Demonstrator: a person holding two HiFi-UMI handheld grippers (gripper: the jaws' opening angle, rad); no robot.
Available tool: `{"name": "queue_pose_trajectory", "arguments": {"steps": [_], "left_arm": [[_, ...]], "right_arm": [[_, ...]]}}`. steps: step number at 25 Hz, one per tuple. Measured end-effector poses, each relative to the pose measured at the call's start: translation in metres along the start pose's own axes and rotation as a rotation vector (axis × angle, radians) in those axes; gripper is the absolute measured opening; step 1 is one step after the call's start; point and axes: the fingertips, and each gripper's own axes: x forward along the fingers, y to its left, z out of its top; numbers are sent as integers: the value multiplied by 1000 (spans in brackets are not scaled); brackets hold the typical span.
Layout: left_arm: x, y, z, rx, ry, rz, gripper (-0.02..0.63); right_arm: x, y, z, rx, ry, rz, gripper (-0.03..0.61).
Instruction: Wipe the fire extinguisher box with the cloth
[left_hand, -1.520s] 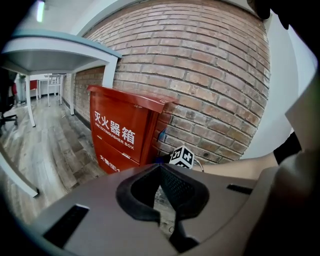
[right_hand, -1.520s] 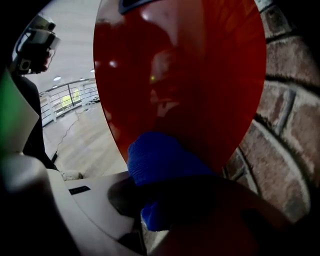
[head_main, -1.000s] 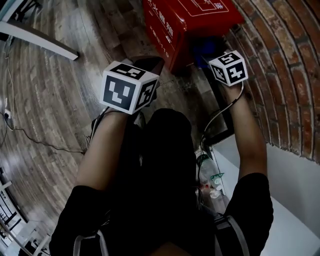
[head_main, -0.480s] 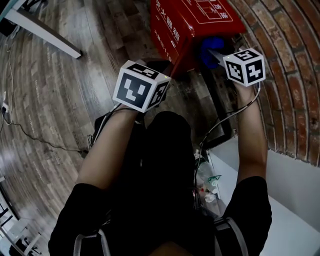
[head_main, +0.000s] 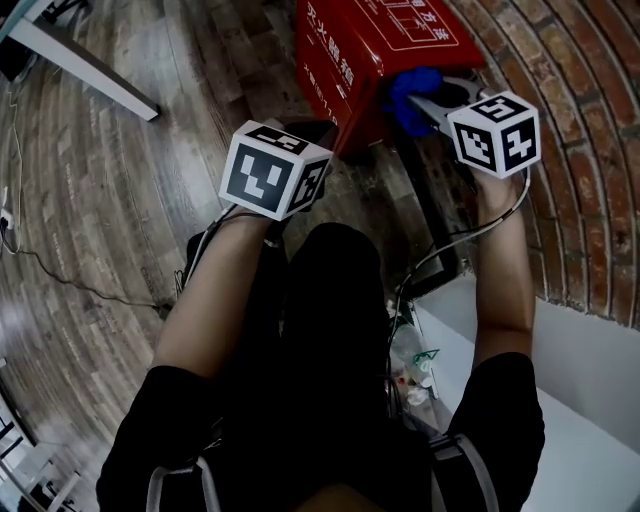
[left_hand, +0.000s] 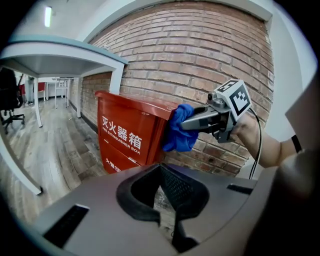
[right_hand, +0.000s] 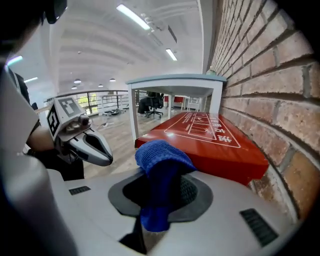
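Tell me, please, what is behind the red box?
A brick wall stands behind the box. The cloth in the right gripper covers part of it; the box hides the wall's foot.

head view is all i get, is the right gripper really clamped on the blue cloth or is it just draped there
Observer: Clamped. The right gripper view shows the blue cloth pinched between the right gripper's jaws, bunched above them.
Operator: and the left one, holding anything
Observer: No. The left gripper has its jaws shut on nothing, apart from the fire extinguisher box.
Operator: cloth on the box yet
Observer: In the left gripper view it meets the box's upper corner on the brick wall side.
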Motion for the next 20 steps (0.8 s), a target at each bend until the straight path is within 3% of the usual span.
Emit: {"name": "queue_pose_trajectory", "arguments": {"steps": [13, 20], "left_arm": [[18, -8, -3, 34, 37, -45, 8], [21, 0, -5, 26, 46, -34, 8]], "right_arm": [[28, 19, -6, 29, -3, 5, 101], [67, 34, -46, 54, 85, 55, 101]]}}
